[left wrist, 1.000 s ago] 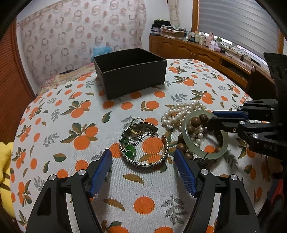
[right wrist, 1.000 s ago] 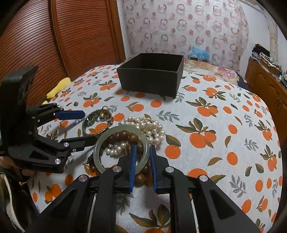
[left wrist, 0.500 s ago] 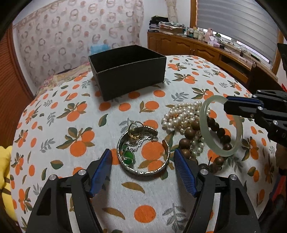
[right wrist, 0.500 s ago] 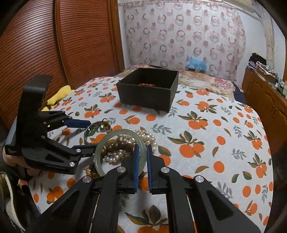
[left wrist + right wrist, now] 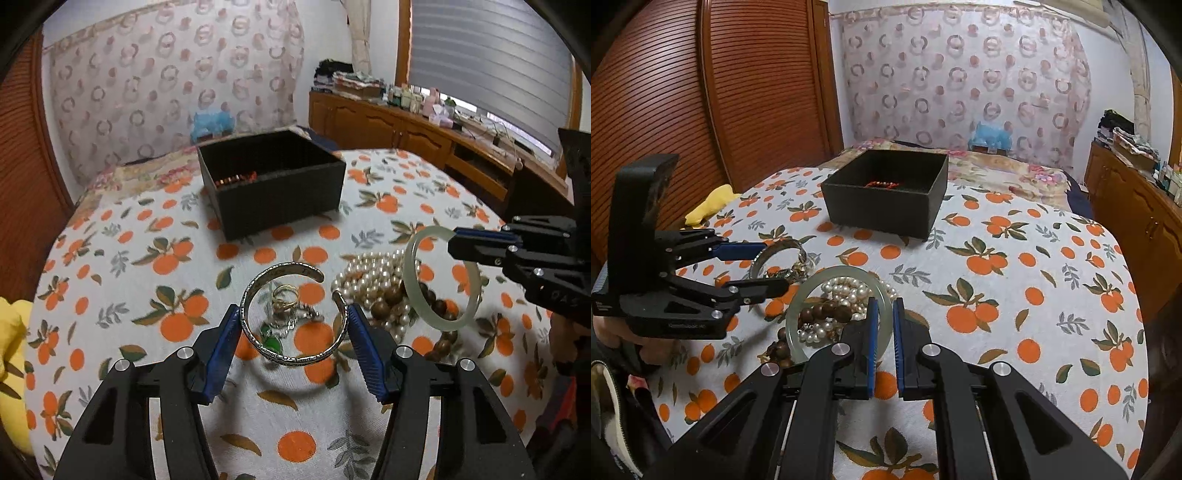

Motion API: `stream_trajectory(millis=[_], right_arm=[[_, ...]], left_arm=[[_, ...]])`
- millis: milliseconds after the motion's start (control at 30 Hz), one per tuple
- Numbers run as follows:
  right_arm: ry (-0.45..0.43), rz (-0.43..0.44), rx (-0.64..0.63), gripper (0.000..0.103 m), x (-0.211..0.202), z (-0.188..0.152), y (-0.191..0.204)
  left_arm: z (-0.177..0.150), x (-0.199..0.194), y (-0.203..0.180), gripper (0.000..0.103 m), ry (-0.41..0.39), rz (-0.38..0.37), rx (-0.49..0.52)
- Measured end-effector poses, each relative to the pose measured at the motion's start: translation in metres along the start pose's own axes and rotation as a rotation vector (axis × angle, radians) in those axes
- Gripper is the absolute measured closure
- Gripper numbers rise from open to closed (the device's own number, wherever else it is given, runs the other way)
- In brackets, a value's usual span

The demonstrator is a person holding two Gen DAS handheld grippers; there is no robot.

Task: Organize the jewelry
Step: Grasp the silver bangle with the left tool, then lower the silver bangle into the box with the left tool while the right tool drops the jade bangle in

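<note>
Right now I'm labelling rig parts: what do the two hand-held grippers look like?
Both alike: the left hand-held gripper and right hand-held gripper have matte black angular frames with triangular cutouts, silver round bolts and ribbed blue finger pads. Small lettering on the side is unreadable. No sleeves visible.

Right gripper [image 5: 883, 321] pinches jade bangle [image 5: 798, 302] — lifted.

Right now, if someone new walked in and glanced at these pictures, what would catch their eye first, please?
Probably the pale green jade bangle, pinched at its rim by the right gripper and raised above the heap of pearls and brown wooden beads. Next, the open silver cuff gripped between the left gripper's blue fingers. Behind both, a black box sits on the orange-print cloth.
</note>
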State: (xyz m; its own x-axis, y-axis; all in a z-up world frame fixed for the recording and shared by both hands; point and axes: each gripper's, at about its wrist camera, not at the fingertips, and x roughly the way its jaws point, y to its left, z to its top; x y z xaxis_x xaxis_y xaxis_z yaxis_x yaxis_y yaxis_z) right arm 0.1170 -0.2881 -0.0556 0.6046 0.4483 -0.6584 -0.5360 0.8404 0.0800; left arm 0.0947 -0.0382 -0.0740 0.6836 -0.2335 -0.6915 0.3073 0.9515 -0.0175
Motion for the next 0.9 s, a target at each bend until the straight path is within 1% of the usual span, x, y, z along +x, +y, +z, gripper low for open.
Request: stream_trajectory(millis=[133, 400, 567, 700, 900], right_arm=[[-0.010, 0.001, 0.005, 0.094, 0.000, 0.008, -0.006], [-0.034, 0.004, -0.013, 0.094, 0.010, 0.035, -0.013], [-0.053, 0.012, -0.021, 0.094, 0.018, 0.057, -0.021], [-0.071, 0.011, -0.031, 0.094, 0.027, 0.081, -0.032], [-0.090, -0.004, -0.047, 0.094, 0.042, 0.113, -0.049]], left_arm=[[0.008, -0.008, 0.003, 0.047, -0.030, 0.006, -0.007], [0.026, -0.010, 0.011, 0.047, -0.055, 0.010, -0.005], [0.047, -0.004, 0.018, 0.047, -0.064, 0.015, -0.003], [0.069, 0.005, 0.024, 0.047, -0.071, 0.023, 0.008], [0.102, 0.027, 0.033, 0.047, -0.075, 0.034, 0.019]])
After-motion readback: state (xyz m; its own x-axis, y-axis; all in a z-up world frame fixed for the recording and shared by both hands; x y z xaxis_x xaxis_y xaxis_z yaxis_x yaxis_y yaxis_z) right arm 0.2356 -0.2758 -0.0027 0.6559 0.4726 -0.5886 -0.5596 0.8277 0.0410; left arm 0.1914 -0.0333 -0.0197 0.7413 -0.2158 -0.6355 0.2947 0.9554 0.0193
